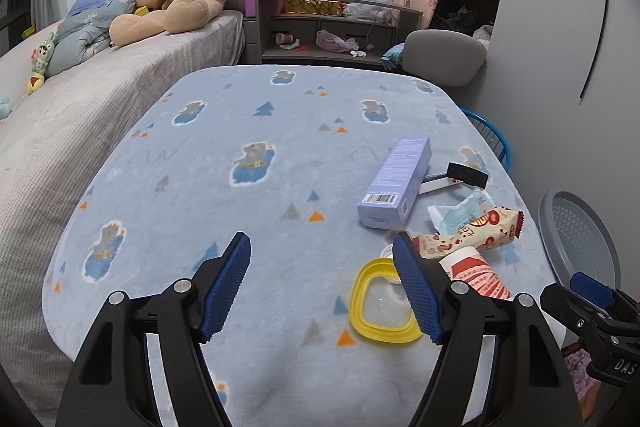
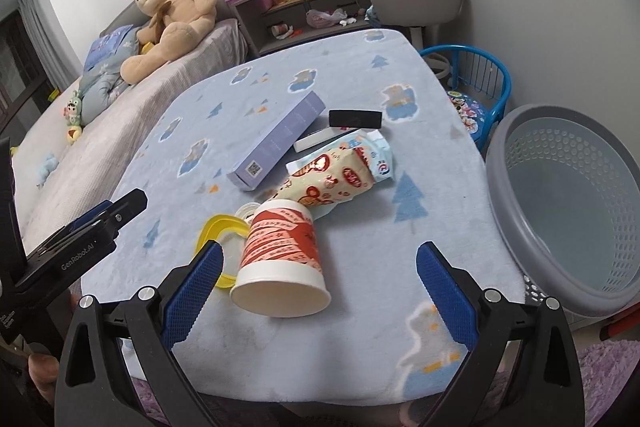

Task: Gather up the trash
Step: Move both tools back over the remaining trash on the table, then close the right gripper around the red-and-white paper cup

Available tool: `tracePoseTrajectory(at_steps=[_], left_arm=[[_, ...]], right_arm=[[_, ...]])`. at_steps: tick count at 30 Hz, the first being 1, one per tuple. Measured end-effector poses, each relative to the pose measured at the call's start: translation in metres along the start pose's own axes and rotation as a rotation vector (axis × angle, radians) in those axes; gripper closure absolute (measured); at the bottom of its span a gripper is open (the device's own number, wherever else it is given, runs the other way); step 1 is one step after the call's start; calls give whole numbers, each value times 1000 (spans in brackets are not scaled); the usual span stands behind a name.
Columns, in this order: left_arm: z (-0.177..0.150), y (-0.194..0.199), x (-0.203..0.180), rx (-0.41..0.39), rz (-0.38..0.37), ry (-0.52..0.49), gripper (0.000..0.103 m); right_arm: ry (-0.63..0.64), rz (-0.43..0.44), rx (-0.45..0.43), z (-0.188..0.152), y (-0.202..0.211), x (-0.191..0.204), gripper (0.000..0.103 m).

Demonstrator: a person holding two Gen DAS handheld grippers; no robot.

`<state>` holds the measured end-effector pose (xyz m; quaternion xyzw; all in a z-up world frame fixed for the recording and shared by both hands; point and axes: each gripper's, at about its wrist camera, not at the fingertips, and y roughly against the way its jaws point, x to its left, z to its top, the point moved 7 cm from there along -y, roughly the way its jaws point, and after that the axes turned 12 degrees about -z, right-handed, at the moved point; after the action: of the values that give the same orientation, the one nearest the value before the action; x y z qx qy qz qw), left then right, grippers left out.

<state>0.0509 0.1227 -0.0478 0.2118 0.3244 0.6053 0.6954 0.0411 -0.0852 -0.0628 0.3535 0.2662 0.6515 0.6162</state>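
Left gripper [image 1: 322, 287] is hovering spread and empty, low in its view, over the desk [image 1: 240, 211]; its right finger is overlapping the yellow lid [image 1: 362, 307] and could knock it aside. Right gripper [image 2: 318, 291], also spread and empty, is framing the tipped cup [image 2: 280, 259], which may roll. Basket [image 2: 560, 211] is waiting at right.

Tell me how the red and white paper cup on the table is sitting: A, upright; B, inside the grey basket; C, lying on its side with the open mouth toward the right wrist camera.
C: the paper cup lies tipped over on the blanket-covered table, its open rim facing the right wrist camera.
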Motion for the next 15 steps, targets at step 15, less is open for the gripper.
tracePoseTrajectory(at_steps=[15], left_arm=[[-9, -8, 26, 28, 33, 35, 33]], right_arm=[[52, 21, 47, -5, -16, 30, 8]])
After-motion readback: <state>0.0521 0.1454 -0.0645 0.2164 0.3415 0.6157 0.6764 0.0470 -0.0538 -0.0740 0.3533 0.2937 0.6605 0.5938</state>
